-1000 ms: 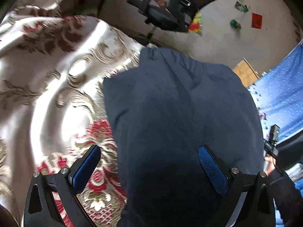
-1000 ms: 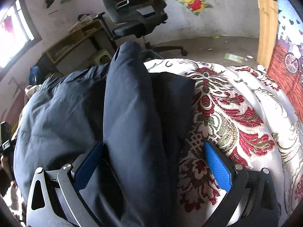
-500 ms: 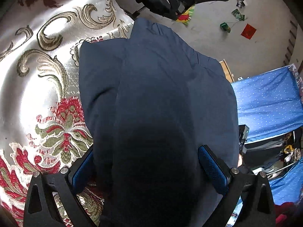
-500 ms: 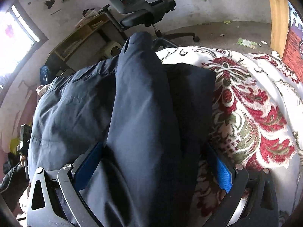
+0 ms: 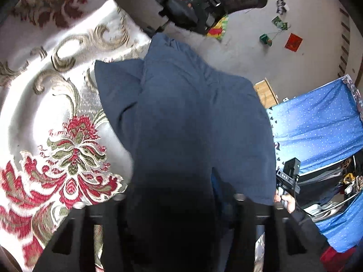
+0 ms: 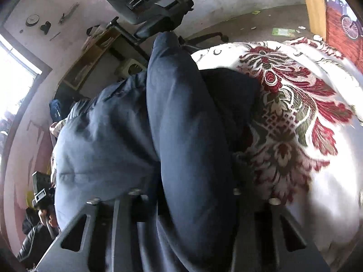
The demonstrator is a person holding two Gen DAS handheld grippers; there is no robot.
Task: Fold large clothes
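A large navy-blue garment (image 5: pixel 186 117) lies folded in thick layers on a white floral cloth (image 5: pixel 45 113). My left gripper (image 5: pixel 174 204) is shut on a thick bunch of the garment; its pads are hidden in the fabric. In the right wrist view the same garment (image 6: pixel 181 136) rises as a bulky ridge. My right gripper (image 6: pixel 188 195) is shut on that ridge, its pads buried as well. Each view shows the other gripper at the garment's far side: the right gripper in the left wrist view (image 5: pixel 288 176) and the left gripper in the right wrist view (image 6: pixel 40 192).
The floral cloth (image 6: pixel 306 113) spreads beside the garment. A black office chair (image 5: pixel 215 2) stands beyond the edge, also in the right wrist view (image 6: pixel 149 4). A blue dotted sheet (image 5: pixel 317 124) hangs at the right. A wooden shelf (image 6: pixel 90 61) stands by the wall.
Both grippers have closed from wide open onto bunches of the garment. The garment now fills the space between the fingers and hides the blue pads.
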